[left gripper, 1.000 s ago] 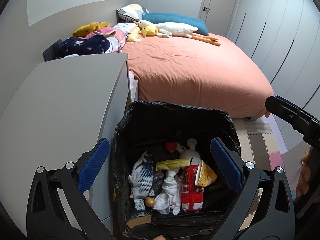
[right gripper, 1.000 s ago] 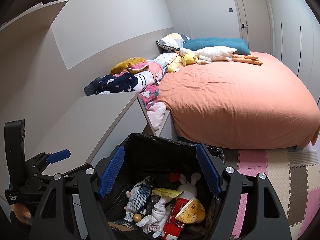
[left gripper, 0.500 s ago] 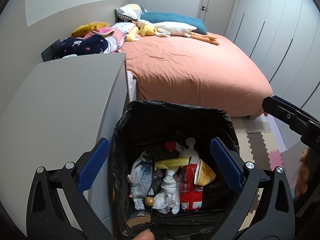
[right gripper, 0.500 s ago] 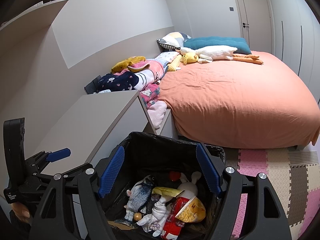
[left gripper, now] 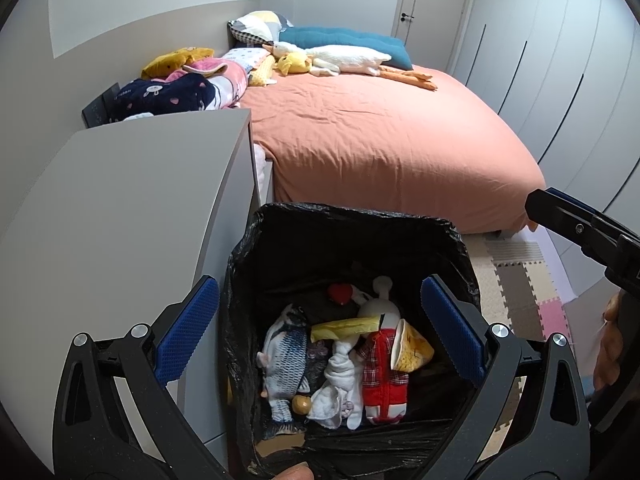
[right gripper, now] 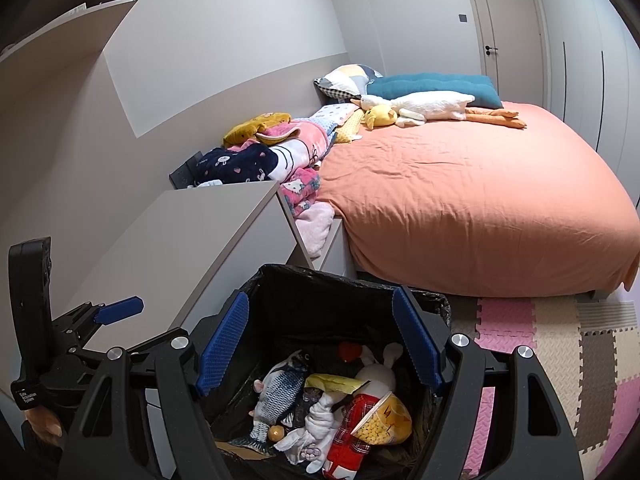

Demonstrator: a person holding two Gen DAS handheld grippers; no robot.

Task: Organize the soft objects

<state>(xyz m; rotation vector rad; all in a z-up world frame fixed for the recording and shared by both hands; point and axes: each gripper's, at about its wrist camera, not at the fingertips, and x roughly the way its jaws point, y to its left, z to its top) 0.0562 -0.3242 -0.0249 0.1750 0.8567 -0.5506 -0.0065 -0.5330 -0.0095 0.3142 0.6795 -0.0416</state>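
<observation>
Left claw (left gripper: 320, 332) and right claw (right gripper: 320, 338) both tilt downward over the black-lined bin (left gripper: 452, 232), jaws apart, empty. Inside lie a fish plush (left gripper: 286, 354), white sock (left gripper: 338, 376) and red checked toy (left gripper: 382, 380). No legible writing.

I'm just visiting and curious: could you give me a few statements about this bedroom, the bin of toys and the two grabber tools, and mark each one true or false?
1. The bin is lined with a black bag. True.
2. A fish plush lies inside the bin. True.
3. The left gripper is clamped on a toy. False: its jaws stand open above the bin, with nothing between them.
4. The long white goose plush lies on the floor mats. False: it lies on the bed, near the pillows.
5. The right gripper is open and empty. True.
6. The bedspread is blue. False: it is orange-pink.
</observation>
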